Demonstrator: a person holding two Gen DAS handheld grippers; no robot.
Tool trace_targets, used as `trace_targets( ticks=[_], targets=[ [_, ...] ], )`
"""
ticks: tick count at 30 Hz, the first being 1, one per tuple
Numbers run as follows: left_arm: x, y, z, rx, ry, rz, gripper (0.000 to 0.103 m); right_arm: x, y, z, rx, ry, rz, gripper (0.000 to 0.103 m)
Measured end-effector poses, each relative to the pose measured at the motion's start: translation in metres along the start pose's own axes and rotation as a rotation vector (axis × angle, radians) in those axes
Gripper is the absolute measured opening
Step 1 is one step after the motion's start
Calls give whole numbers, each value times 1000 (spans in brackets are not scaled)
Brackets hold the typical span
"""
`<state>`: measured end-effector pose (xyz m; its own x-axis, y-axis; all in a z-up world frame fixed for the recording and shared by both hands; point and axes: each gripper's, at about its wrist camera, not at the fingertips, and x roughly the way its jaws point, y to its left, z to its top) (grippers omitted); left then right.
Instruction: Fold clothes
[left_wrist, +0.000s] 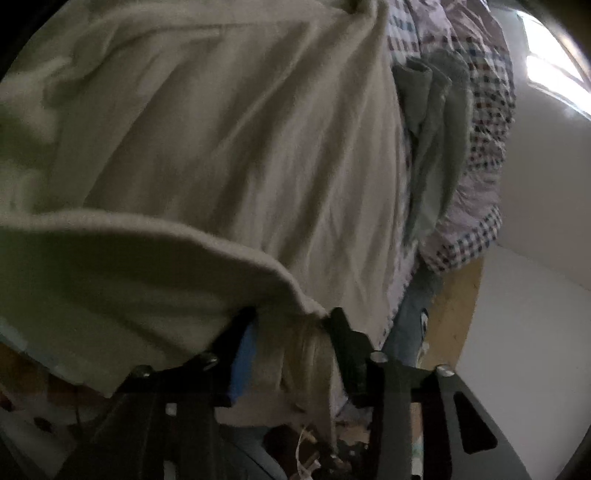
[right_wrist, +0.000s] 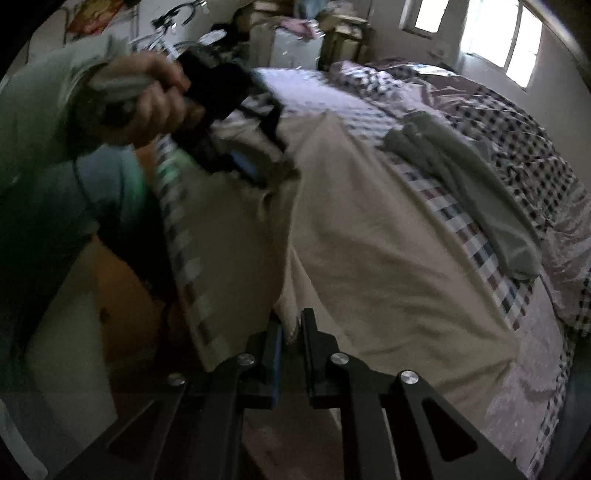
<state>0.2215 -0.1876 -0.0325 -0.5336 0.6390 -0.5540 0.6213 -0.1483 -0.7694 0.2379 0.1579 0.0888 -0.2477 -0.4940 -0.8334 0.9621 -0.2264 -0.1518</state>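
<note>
A large beige garment (left_wrist: 229, 147) lies spread over the checked bed, also seen in the right wrist view (right_wrist: 369, 229). My left gripper (left_wrist: 291, 325) is shut on a bunched corner of it at the near edge; it shows in the right wrist view (right_wrist: 266, 173), held in a hand and lifting that corner. My right gripper (right_wrist: 291, 328) is shut on another edge of the beige garment at the bed's near side. A crumpled grey-green garment (left_wrist: 432, 122) lies on the bedspread to the right, also in the right wrist view (right_wrist: 461, 177).
The checked bedspread (right_wrist: 524, 155) covers the bed. White walls and bright windows (right_wrist: 517, 33) stand behind it. A cluttered shelf (right_wrist: 295, 33) stands at the far end. A wooden bed frame edge (left_wrist: 458, 295) shows at the right.
</note>
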Motion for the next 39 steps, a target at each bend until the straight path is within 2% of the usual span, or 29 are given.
trace_targets(
  ticks=[1,3,9,10,16,18,20,22,26,28,32,34,37,39],
  targets=[
    [-3,1,-3,13,7,-11,56,2,7,-4,-10,13,6,9],
    [-10,5,-8,42,18,-21,61,7,16,-12,-18,33,17,9],
    [-19,18,-31,108,0,3,61,23,33,-32,-2,67,19,9],
    [-20,22,-34,112,-4,12,58,23,34,-34,0,66,11,9],
    [-21,54,-57,92,-22,97,58,26,39,-41,25,70,-38,12],
    [-19,65,-60,89,-18,134,58,26,42,-42,36,74,-44,18],
    [-22,76,-60,85,-26,156,58,28,49,-44,36,93,-13,30],
    [-25,84,-61,85,-27,162,58,30,58,-45,28,117,30,33],
    [-39,89,-61,102,-51,159,58,32,75,-42,3,142,63,36],
    [-47,89,-60,123,-68,146,58,29,79,-35,11,110,49,38],
    [-56,76,-64,210,-76,63,58,18,74,-15,102,-36,30,44],
    [-53,69,-64,244,-79,56,58,17,69,-9,157,-83,18,44],
    [-50,68,-55,244,-108,119,58,17,66,-2,209,-122,-6,45],
    [-59,77,-54,226,-142,172,44,19,65,1,212,-121,-34,46]
  ],
)
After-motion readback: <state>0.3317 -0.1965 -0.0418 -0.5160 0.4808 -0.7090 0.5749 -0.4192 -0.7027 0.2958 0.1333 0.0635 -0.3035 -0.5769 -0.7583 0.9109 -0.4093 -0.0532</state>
